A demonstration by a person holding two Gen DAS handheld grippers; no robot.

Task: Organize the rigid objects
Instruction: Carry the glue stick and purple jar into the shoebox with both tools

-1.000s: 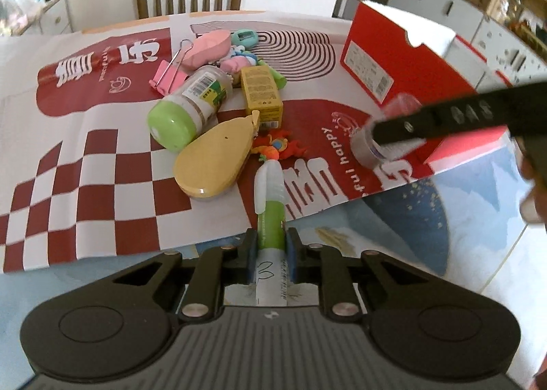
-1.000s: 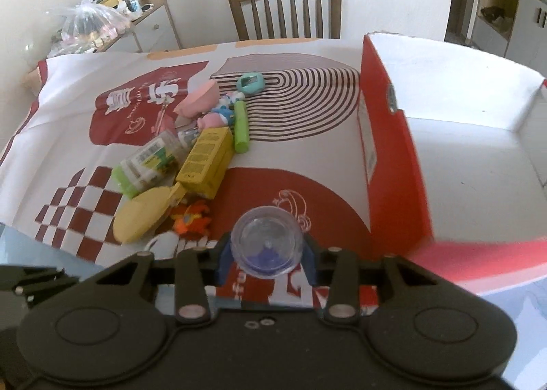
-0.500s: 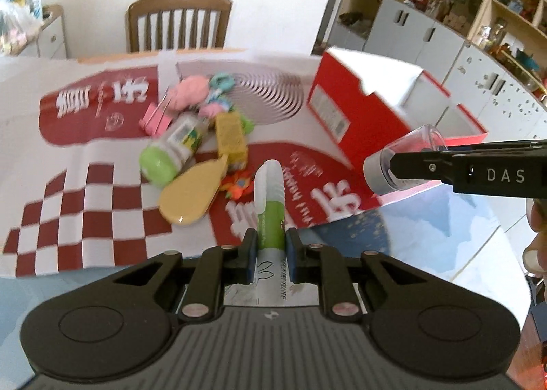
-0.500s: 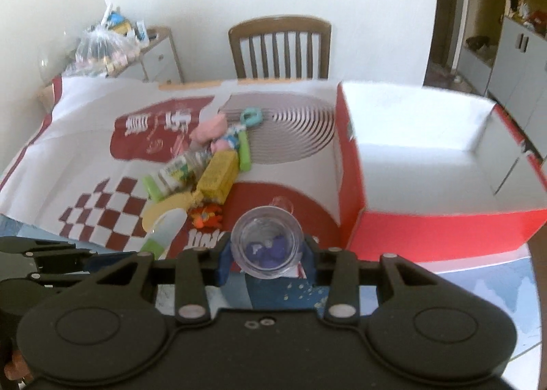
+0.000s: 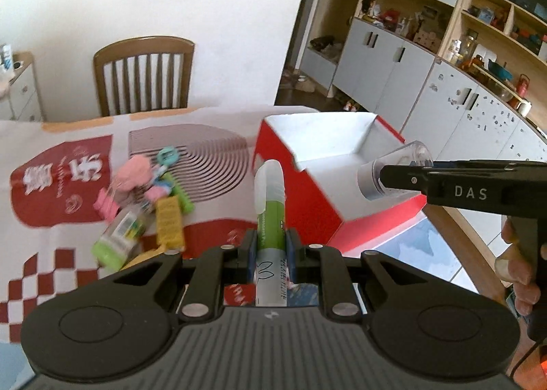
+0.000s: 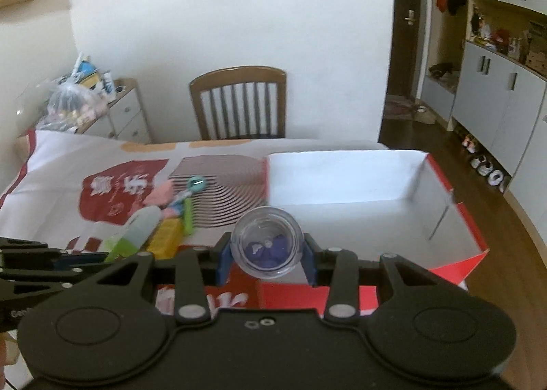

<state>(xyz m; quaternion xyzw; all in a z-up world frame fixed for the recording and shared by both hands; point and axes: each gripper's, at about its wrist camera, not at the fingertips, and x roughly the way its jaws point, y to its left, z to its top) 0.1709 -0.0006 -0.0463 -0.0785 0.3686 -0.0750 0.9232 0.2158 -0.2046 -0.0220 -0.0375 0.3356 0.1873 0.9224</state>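
A green fluorescent pen (image 5: 270, 219) is clamped in the left gripper (image 5: 270, 250), its long axis pointing forward, white cap outward toward the red box (image 5: 307, 198). A clear jar (image 6: 266, 241) is gripped by the right gripper (image 6: 266, 260), base forward, over the box's near edge.

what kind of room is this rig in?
Most likely a home dining or living room: a wooden dining chair at a table with a printed cloth, and wall cabinets with cluttered open shelves of household items.

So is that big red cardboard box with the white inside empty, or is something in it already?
Empty, as far as shown: the red cardboard box shows only bare white floor and walls; its nearest corner is hidden.
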